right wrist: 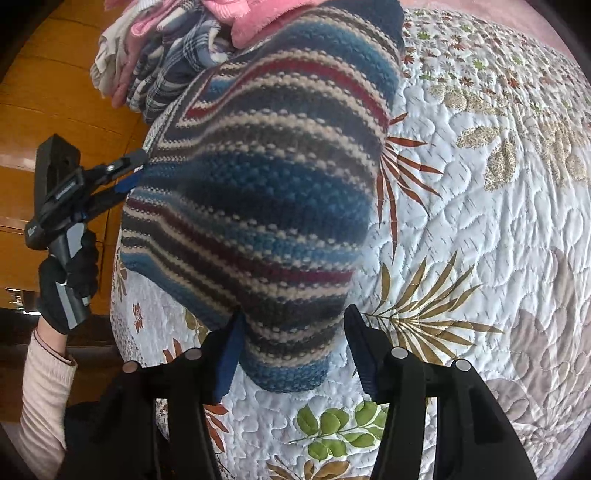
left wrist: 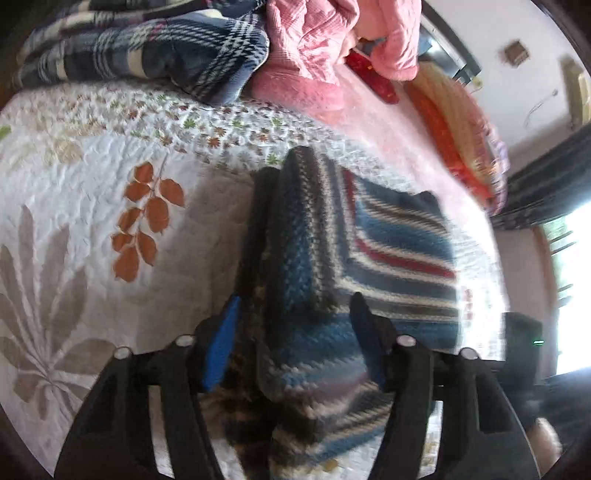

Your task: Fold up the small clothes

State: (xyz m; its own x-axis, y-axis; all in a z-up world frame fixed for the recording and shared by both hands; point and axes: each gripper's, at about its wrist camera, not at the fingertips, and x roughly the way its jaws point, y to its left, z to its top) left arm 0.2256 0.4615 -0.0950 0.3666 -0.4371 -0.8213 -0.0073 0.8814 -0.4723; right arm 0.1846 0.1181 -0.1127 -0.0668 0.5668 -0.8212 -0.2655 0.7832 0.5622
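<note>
So there's a striped knit garment (right wrist: pixel 258 192) lying on the bed's quilted leaf-print bedspread (right wrist: pixel 480 192), blue, cream, dark grey and red stripes. In the left wrist view it looks partly folded, with a thick doubled-up edge running straight toward the camera.

The left gripper (left wrist: pixel 295 332) has its 2 fingers spread fairly wide, with that bunched fold sitting between them. It's blurry there, so there's no telling whether the pads actually touch the knit. The right wrist view shows this gripper from the side at the garment's far-left edge, held by a black-gloved hand (right wrist: pixel 66 280) with a pale pink sleeve (right wrist: pixel 44 387).

The right gripper (right wrist: pixel 291 347) is also spread wide, and the near end of the garment sits between its fingers without being pinched.

At the back of the bed there's a plaid blanket (left wrist: pixel 147 48) and some pink fabric (left wrist: pixel 332 33) piled up.
</note>
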